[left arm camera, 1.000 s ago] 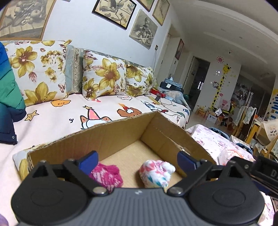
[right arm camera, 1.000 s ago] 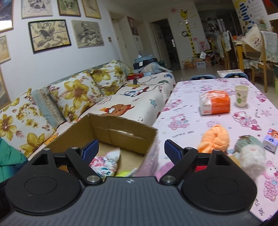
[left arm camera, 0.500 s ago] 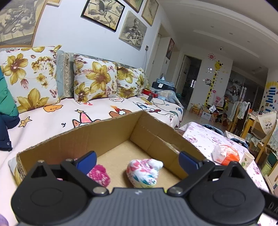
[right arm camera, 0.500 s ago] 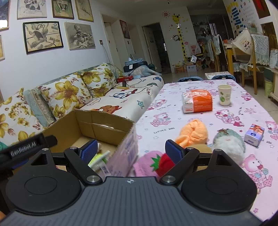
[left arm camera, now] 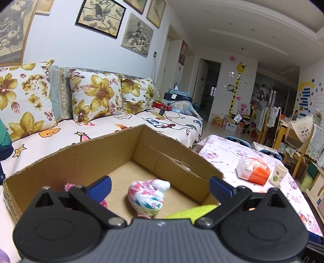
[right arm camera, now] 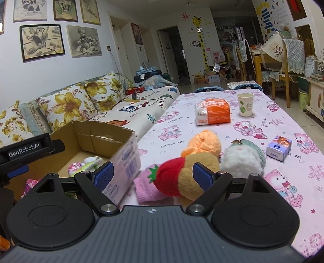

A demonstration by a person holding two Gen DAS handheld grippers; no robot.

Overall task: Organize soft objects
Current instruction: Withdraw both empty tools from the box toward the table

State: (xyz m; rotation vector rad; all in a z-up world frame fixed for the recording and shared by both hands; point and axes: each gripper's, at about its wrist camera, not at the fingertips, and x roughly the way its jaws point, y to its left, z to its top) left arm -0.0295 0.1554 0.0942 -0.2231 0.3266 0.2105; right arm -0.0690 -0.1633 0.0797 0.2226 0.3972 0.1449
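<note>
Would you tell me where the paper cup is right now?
In the right wrist view, the paper cup stands upright on the far table, just right of the orange tissue pack.

You are standing in a lived-in family living room: a long sofa with a cartoon-print cover and yellow-flowered cushions, framed sketches on the wall, a yellow giraffe height chart sticker beside a doorway, wooden dining chairs with lace covers, and a surface under a pink teddy-bear tablecloth.
</note>
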